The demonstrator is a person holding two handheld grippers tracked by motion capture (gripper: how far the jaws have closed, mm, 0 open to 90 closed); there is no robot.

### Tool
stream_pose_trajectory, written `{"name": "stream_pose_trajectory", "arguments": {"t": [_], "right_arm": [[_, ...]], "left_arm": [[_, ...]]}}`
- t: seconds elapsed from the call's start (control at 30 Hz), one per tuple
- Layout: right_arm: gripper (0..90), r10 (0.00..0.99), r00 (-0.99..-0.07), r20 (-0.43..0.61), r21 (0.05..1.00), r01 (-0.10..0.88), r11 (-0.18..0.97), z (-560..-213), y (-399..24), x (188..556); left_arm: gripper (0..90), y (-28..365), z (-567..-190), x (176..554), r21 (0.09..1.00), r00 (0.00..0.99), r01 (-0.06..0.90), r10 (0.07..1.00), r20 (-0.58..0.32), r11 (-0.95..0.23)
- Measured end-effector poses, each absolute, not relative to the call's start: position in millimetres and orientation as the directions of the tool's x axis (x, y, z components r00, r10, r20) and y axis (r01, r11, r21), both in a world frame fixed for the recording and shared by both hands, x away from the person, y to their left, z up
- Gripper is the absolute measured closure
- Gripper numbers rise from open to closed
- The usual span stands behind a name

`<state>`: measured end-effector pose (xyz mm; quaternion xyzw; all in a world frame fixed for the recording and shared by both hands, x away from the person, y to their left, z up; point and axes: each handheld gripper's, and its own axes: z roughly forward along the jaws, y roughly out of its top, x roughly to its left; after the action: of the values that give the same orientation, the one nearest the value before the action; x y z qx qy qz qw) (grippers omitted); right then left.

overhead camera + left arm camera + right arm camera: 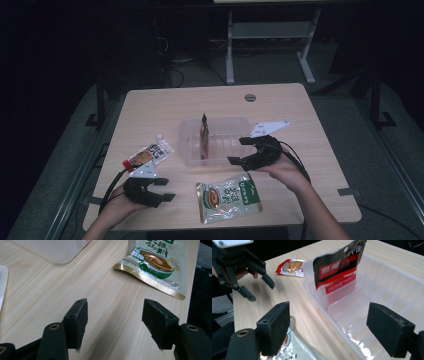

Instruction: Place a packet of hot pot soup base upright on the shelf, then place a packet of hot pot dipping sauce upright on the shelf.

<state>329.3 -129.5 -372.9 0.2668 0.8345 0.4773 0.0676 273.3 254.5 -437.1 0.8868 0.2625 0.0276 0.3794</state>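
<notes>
From above, one red-and-black foil sachet (204, 134) stands in the clear slotted plastic bin (190, 145); a green-and-white sauce pouch (229, 196) and an orange-and-white packet (150, 154) lie outside, apparently unsorted. Left gripper view: left gripper (115, 323) spread, empty. Right gripper view: right gripper (334, 331) spread beside the bin

1. The left hand (120, 197) is entering from the bottom left, holding the left gripper (161, 190) low, with jaws spreading wide apart and gripping nothing.
2. The right forearm (320, 215) is reaching forward from the bottom right; the right hand (282, 167) is carrying the right gripper (239, 151), jaws pointing leftward.
3. The right gripper's jaws are standing well apart, clamping nothing.
</notes>
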Motion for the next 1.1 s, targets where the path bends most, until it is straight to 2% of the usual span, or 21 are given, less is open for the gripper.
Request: {"name": "stream_pose_trajectory", "arguments": {"t": [0.73,1.1], "right_arm": [[17.4,0.521,-0.839,0.158,0.802,0.417,0.428,-418.3,-176.3,279.5],[17.4,0.582,-0.792,0.184,0.779,0.478,0.406,-434.6,-214.1,264.0]], "left_arm": [[36.1,274.2,-428.0,280.8,0.691,0.835,0.462,0.536,-0.128,-0.555],[34.8,299.5,-411.7,301.6,0.707,0.784,0.485,0.614,-0.091,-0.514]]}}
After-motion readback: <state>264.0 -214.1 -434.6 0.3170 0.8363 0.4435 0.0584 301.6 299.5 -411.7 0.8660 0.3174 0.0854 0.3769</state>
